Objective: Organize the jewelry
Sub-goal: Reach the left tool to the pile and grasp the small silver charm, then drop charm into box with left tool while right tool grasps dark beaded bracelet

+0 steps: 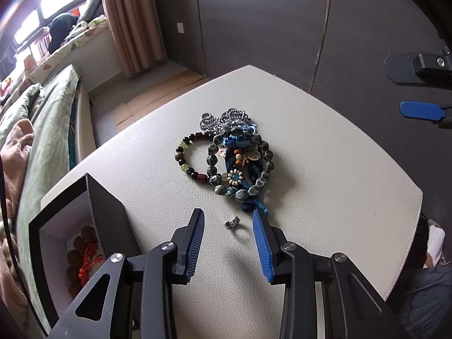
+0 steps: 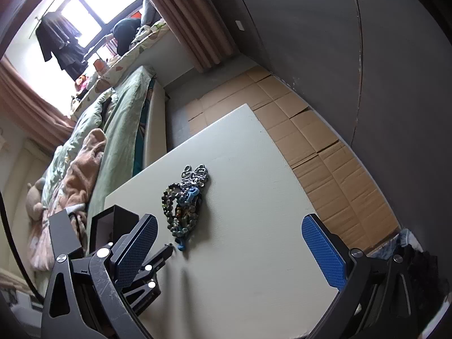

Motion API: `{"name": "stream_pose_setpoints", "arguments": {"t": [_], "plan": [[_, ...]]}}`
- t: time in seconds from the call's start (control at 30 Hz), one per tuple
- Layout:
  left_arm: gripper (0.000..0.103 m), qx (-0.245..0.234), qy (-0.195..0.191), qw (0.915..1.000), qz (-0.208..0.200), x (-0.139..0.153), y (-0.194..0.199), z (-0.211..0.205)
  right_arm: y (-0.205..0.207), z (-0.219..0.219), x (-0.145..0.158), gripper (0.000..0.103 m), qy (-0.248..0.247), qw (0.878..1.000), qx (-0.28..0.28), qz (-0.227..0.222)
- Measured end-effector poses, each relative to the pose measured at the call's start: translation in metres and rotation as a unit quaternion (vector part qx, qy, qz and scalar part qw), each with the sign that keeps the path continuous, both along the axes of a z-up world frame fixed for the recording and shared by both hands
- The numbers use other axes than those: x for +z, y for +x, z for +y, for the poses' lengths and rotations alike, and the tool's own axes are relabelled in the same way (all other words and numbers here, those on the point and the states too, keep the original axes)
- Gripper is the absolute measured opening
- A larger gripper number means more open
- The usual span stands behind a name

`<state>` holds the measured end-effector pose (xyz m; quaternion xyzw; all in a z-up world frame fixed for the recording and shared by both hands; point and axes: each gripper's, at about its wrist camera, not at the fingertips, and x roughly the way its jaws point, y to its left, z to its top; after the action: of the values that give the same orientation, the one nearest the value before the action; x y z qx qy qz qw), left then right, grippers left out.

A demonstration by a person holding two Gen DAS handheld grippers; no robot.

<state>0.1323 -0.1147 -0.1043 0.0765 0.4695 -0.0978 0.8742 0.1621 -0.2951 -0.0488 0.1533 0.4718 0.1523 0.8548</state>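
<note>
A pile of jewelry (image 1: 236,155) lies mid-table on the white table (image 1: 339,175): green bead bracelets, a dark bead bracelet (image 1: 188,155), a silver ball chain (image 1: 223,118) and a blue flower piece. A small silver ring (image 1: 232,222) lies apart, right between the tips of my open left gripper (image 1: 228,220). A black jewelry box (image 1: 84,226) stands open at the left with brown beads and red cord inside. My right gripper (image 2: 228,227) is open and empty, above the table right of the pile (image 2: 185,203); its fingers also show in the left wrist view (image 1: 421,110).
A bed with green and pink bedding (image 2: 93,155) runs along the table's left side. Flattened cardboard (image 2: 325,147) covers the floor beyond the table. A dark wall (image 1: 282,28) stands behind. The left gripper (image 2: 158,257) and the box (image 2: 113,223) show in the right wrist view.
</note>
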Motion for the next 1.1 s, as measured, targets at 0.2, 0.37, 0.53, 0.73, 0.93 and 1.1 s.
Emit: {"name": "stream_pose_setpoints", "arguments": {"t": [0.2, 0.37, 0.53, 0.73, 0.93, 1.1], "plan": [[0.016, 0.001, 0.004, 0.9998, 0.019, -0.013, 0.007, -0.004, 0.002, -0.002, -0.001, 0.103, 0.010, 1.000, -0.007, 0.003], [0.012, 0.001, -0.011, 0.9999, 0.007, -0.007, 0.005, -0.005, 0.003, 0.009, -0.004, 0.103, 0.003, 1.000, 0.000, 0.007], [0.012, 0.010, -0.034, 0.9993, -0.008, 0.008, -0.003, 0.004, 0.002, 0.024, -0.002, 0.103, -0.001, 1.000, 0.019, -0.001], [0.012, 0.024, -0.059, 0.9975, -0.032, 0.029, -0.011, 0.018, 0.002, 0.038, -0.006, 0.103, -0.012, 1.000, 0.028, 0.004], [0.012, 0.047, -0.084, 0.9941, -0.051, 0.048, -0.016, 0.044, 0.006, 0.044, -0.012, 0.103, -0.006, 0.999, 0.032, 0.012], [0.012, 0.067, -0.101, 0.9906, -0.063, 0.060, -0.019, 0.066, 0.014, 0.050, -0.022, 0.098, 0.002, 0.999, 0.033, 0.029]]}}
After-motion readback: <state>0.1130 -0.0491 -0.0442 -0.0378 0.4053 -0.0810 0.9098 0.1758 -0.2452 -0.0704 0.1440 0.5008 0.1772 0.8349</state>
